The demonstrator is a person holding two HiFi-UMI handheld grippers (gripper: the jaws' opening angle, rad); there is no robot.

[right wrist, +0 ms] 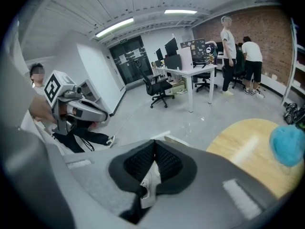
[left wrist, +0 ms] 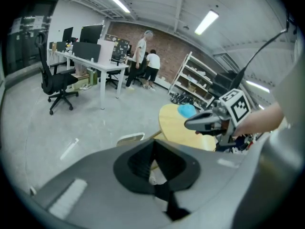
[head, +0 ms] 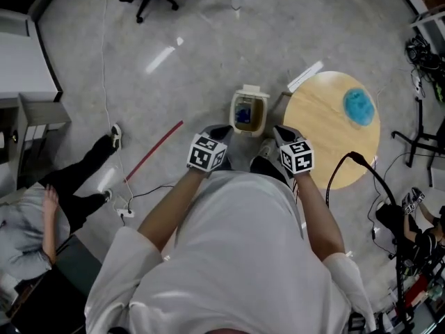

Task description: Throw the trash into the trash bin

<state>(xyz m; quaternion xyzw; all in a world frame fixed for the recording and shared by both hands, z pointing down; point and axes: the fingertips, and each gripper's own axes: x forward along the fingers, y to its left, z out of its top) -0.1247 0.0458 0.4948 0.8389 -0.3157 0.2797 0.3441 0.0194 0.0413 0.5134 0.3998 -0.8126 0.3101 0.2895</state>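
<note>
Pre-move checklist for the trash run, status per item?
1. Trash bin on the floor just ahead of both grippers: ok.
2. Left hand-held gripper shut, no trash seen in it: ok.
3. Right hand-held gripper shut, no trash seen in it: ok.
4. Blue item lies on the round table, not in the bin: not ok.
5. Whether that blue item is trash: cannot tell.

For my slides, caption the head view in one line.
The left gripper and right gripper hover beside a floor trash bin holding a blue item, near a round wooden table.
</note>
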